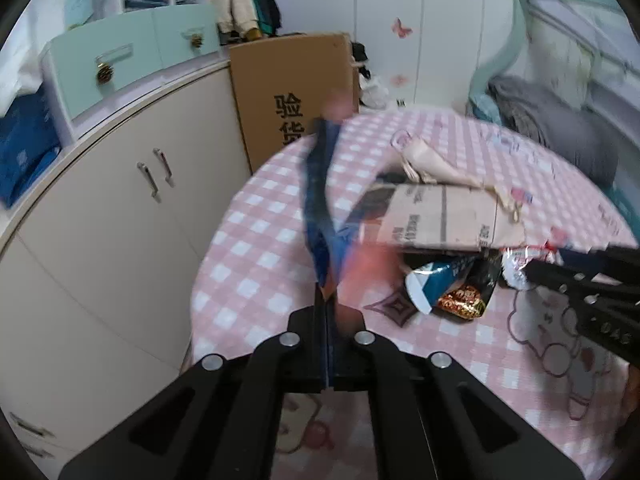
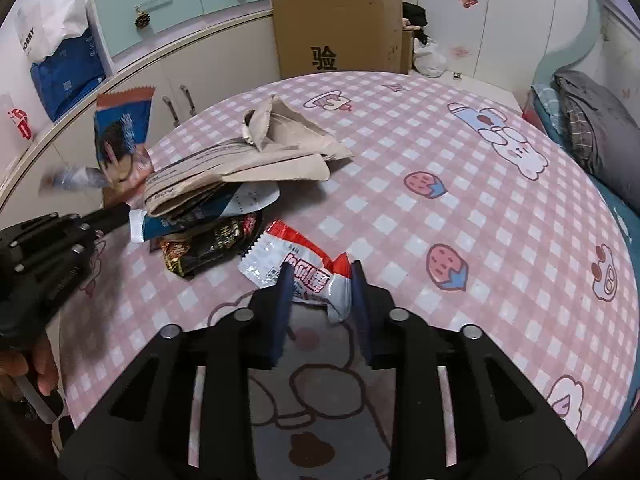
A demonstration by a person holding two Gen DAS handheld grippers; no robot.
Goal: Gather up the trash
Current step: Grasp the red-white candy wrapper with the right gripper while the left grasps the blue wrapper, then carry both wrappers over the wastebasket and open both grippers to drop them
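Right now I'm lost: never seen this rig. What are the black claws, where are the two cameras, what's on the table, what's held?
No robot arm here: a person carries a two-finger gripper in each hand, each with a fisheye camera looking out along its fingers.

Left wrist view: the left gripper is shut on a blue snack wrapper, seen edge-on; in the right wrist view it stands up off the table.

Right wrist view: the right gripper has its pads pressed on a red and white packet.

On the pink checked tablecloth lie crumpled brown paper, a flattened cardboard piece, a dark blue wrapper and a black and gold wrapper.
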